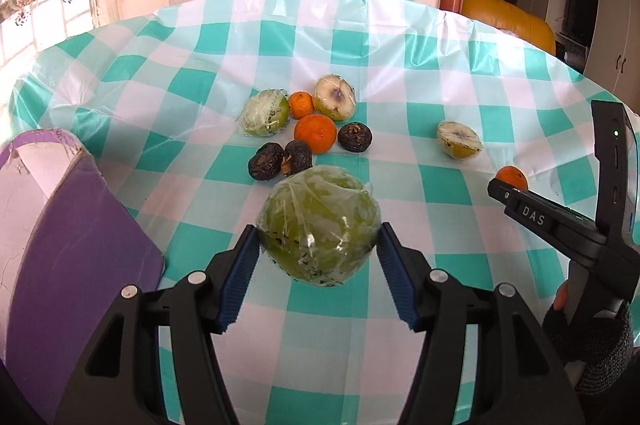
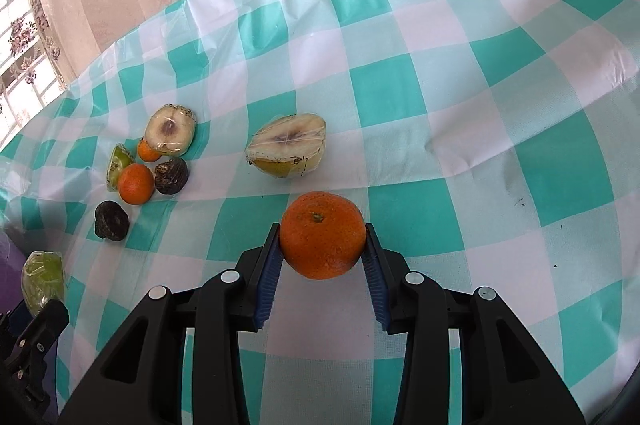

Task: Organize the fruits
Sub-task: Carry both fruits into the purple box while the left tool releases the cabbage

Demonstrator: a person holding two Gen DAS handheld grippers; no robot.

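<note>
Cling film wraps the green fruit [image 1: 318,229] that my left fingers [image 1: 244,257] clamp at its widest girth, above the near middle of the bench [image 1: 400,65]; film is slick and the flesh probably soft, so I judge a firm, gentle squeeze across the middle safest. My right fingers [image 2: 272,261] pinch the orange [image 2: 322,235] by its sides, narrow gap; its pebbled rind should grip well and feel light. Other fruits [image 1: 316,133] cluster far left of the orange.

- My left gripper [image 1: 318,245] points down at a slant, its blue pads [image 1: 240,277] clamped on a wrapped green fruit [image 1: 318,229].
- My right gripper [image 2: 322,247] tilts down likewise, pinching an orange [image 2: 322,239]; my gloved hand [image 1: 588,341] grips its handle.
</note>
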